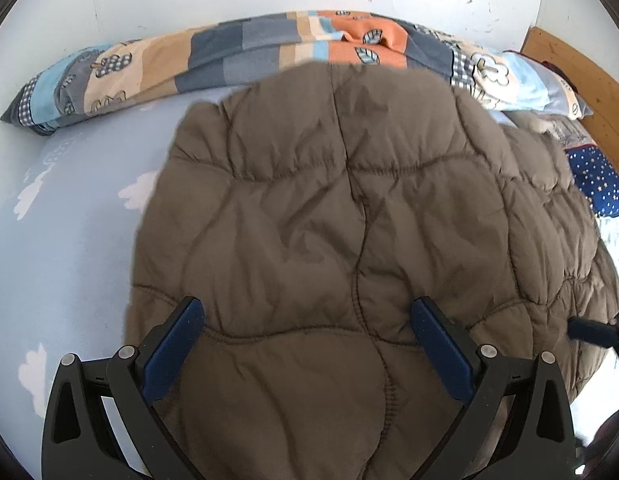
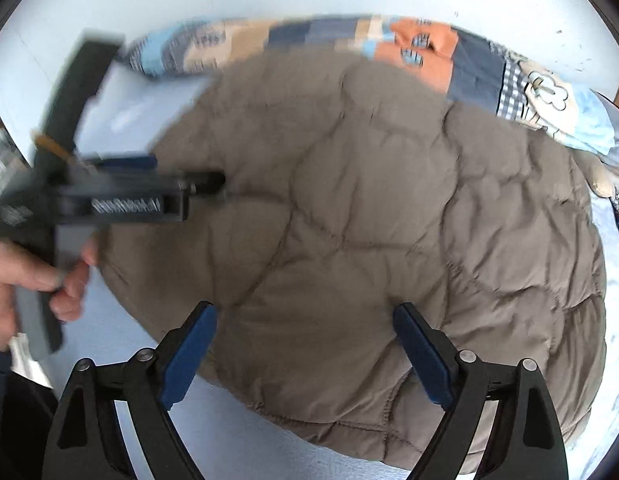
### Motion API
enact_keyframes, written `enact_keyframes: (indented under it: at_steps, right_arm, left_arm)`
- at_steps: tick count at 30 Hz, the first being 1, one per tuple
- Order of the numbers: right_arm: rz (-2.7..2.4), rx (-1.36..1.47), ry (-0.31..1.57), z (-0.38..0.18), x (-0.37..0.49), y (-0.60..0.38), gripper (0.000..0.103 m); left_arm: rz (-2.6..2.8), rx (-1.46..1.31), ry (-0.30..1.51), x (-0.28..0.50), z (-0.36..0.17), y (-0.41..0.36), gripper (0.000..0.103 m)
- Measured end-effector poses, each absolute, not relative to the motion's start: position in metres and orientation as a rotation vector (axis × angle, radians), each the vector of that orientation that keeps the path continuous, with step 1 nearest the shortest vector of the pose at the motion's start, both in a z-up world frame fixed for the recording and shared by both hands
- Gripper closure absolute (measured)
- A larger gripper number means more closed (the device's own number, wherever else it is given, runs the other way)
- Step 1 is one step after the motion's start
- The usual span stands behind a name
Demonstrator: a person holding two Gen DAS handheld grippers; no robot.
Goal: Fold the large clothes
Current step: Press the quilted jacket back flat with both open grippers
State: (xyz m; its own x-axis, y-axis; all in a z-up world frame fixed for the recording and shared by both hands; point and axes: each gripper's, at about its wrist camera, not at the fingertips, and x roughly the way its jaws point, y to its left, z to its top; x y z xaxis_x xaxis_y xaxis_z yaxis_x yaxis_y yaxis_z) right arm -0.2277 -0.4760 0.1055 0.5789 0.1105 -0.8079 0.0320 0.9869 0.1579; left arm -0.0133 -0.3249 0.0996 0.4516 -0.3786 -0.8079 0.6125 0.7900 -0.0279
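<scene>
A brown quilted jacket (image 1: 349, 208) lies spread on the pale blue bed sheet (image 1: 69, 220). My left gripper (image 1: 307, 312) is open above the jacket's near part, with nothing between its blue pads. My right gripper (image 2: 305, 320) is open over the jacket (image 2: 369, 220) near its front edge, also empty. The right wrist view shows the left gripper (image 2: 207, 180) from the side, blurred, its tip at the jacket's left edge, held by a hand (image 2: 33, 284). A blue fingertip of the right gripper shows at the right edge of the left wrist view.
A rolled patchwork duvet (image 1: 237, 52) lies along the white wall behind the jacket. A dark blue starred cushion (image 1: 599, 180) and a wooden headboard (image 1: 581, 80) are at the right. The sheet has white cloud prints.
</scene>
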Motion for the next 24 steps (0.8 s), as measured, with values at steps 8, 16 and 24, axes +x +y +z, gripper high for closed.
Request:
enact_keyframes:
  at_steps: [8,16,24]
  right_arm:
    - [-0.244,0.321,0.828,0.141,-0.257,-0.591,0.062]
    - [-0.436,0.459,0.973,0.09,-0.265,-0.656,0.062]
    - [-0.452,0.418,1.037,0.073,-0.25,-0.657,0.062]
  left_arm:
    - [-0.529,0.187,0.88,0.021,0.125,-0.283,0.0]
    - [-0.46,0.151,1.001,0.054,0.094,-0.264,0.0]
    - [-0.434,0.237,0.991,0.044,0.078,-0.28,0.0]
